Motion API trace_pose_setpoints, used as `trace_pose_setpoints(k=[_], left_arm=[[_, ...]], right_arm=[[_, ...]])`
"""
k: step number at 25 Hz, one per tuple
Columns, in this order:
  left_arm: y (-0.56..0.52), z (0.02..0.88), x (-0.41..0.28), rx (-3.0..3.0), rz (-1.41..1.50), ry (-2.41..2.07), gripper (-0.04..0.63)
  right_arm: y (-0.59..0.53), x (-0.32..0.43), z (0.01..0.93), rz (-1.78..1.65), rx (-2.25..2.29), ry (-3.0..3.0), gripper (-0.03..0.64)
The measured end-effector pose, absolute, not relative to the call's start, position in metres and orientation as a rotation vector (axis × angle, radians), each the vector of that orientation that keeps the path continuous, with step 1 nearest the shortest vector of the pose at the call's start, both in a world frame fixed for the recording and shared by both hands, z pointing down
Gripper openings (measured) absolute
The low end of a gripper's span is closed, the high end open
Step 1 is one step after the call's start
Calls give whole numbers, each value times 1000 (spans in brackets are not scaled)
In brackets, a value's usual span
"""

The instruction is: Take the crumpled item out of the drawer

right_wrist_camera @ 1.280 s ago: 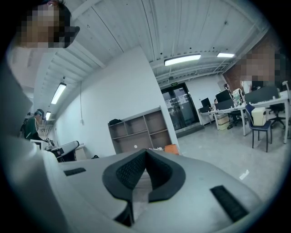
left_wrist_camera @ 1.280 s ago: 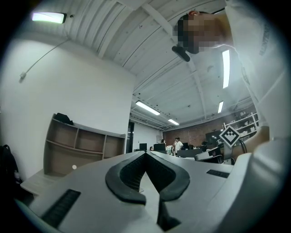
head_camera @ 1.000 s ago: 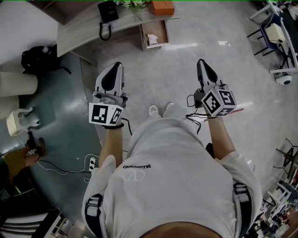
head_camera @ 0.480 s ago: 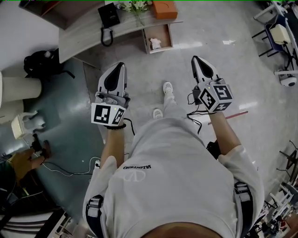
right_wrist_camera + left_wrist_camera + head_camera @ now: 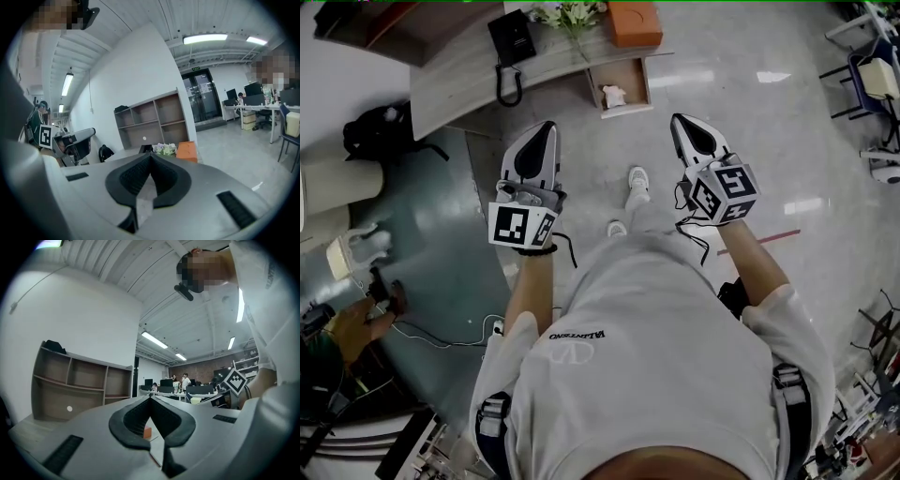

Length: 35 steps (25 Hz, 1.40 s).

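A small wooden drawer [image 5: 639,89] stands pulled out from the front of the grey desk [image 5: 464,80]. A crumpled white item [image 5: 613,95] lies inside it. My left gripper [image 5: 542,128] is held out over the floor, below and left of the drawer, well short of it. My right gripper [image 5: 678,122] hangs just right of the drawer, a little short of it. Both are shut and hold nothing. In the left gripper view the left gripper [image 5: 151,398] has its pads meeting at the tip. The right gripper [image 5: 151,155] looks the same in its own view.
On the desk sit an orange box [image 5: 635,22], flowers [image 5: 567,13] and a black phone [image 5: 510,38]. A black backpack [image 5: 380,131] lies on the floor at left. Wall shelves [image 5: 150,123] stand behind the desk. Office chairs [image 5: 877,80] are at far right.
The person has stepped toward the desk. Both grippers have moved forward, and the drawer now sits lower in the head view, closer to the gripper tips. Both stayed shut.
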<state>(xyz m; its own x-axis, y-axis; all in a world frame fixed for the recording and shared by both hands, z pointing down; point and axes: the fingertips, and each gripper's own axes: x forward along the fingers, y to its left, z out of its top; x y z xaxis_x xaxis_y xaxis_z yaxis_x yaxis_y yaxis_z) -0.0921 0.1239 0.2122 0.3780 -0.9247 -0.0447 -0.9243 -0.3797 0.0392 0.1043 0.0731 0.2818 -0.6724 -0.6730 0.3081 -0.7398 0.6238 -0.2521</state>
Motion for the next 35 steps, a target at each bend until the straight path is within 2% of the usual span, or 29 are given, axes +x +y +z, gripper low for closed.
trace_pose_setpoints(k=[12, 17, 27, 35], left_arm=[[10, 260, -84, 2486, 33, -1826, 0], [-13, 292, -76, 2455, 83, -1798, 0], [-47, 407, -85, 2339, 154, -1701, 0], [-73, 503, -81, 2236, 91, -1575, 0]], right_arm=[[-11, 71, 334, 566, 983, -2633, -2], [-33, 68, 369, 507, 1048, -2578, -2], [-69, 31, 465, 551, 1062, -2493, -2], [-86, 11, 568, 676, 1039, -2354, -2]])
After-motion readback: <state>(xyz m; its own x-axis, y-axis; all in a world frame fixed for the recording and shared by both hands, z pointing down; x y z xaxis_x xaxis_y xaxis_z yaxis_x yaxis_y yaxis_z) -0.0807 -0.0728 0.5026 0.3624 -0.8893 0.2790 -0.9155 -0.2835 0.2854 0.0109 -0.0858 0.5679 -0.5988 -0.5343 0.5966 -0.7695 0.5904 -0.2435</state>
